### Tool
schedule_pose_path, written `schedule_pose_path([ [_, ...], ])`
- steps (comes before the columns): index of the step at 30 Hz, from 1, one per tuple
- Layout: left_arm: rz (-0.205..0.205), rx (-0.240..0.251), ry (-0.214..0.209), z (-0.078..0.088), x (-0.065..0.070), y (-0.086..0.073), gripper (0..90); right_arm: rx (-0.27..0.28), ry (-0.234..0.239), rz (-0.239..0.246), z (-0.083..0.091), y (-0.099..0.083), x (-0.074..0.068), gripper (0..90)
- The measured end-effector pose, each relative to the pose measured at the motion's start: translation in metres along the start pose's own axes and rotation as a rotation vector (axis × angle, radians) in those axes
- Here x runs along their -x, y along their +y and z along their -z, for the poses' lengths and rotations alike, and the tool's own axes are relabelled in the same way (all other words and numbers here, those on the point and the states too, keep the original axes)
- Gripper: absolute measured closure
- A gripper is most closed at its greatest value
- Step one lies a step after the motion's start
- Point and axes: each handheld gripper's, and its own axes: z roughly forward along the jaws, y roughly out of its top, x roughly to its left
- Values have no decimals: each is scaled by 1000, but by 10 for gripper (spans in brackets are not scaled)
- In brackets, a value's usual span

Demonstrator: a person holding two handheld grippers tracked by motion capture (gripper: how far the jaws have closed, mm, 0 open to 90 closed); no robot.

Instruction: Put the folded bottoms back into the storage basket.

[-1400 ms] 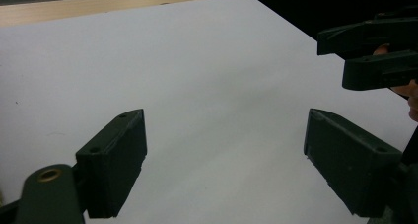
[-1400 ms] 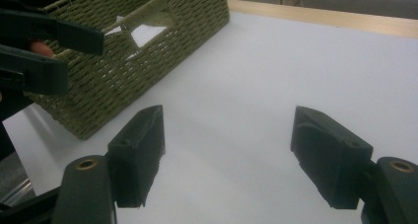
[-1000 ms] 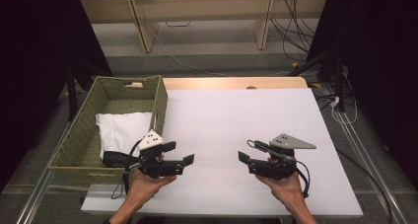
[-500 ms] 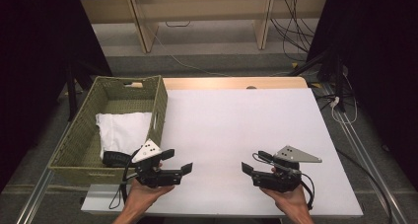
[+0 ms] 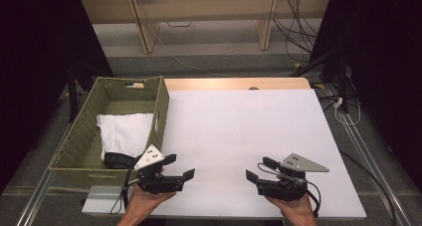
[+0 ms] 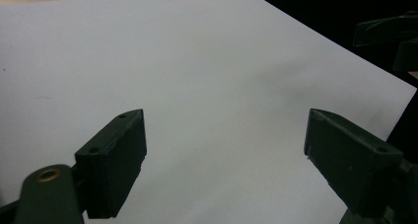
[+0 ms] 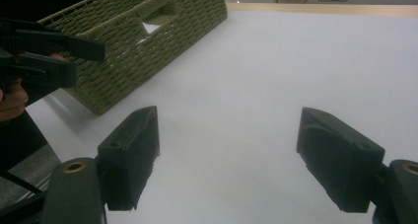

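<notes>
My left gripper [image 5: 179, 167] hovers low over the white table [image 5: 239, 126] near its front edge, just right of the basket's near corner. Its jaws are open with nothing between them, and the left gripper view shows them [image 6: 226, 150] wide apart over bare white surface. My right gripper [image 5: 260, 169] is held at the front right, pointing left toward the other gripper, open and empty. In the right gripper view its jaws [image 7: 226, 155] frame bare table. A woven green basket [image 5: 159, 111] at the left holds a folded white cloth [image 5: 124, 131].
The basket's side wall [image 7: 148, 41] and my left gripper [image 7: 44, 51] appear at the left of the right gripper view. The right gripper's jaws [image 6: 389, 36] show at the top right of the left gripper view. A wooden strip [image 5: 234, 83] runs along the table's far edge.
Both hands have drawn back a little toward the table's near edge, the right one more than the left. Both pairs of jaws stay open and empty.
</notes>
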Motion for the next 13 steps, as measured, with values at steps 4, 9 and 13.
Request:
schedule_pose_path([
  [4,23,9,-2,1,-3,1,162,1,1,4,1,0,0,251],
  [9,25,5,-1,1,-4,1,162,7,0,4,1,1,1,251],
  [13,27,7,-3,0,-4,1,162,6,-3,2,2,1,2,250],
])
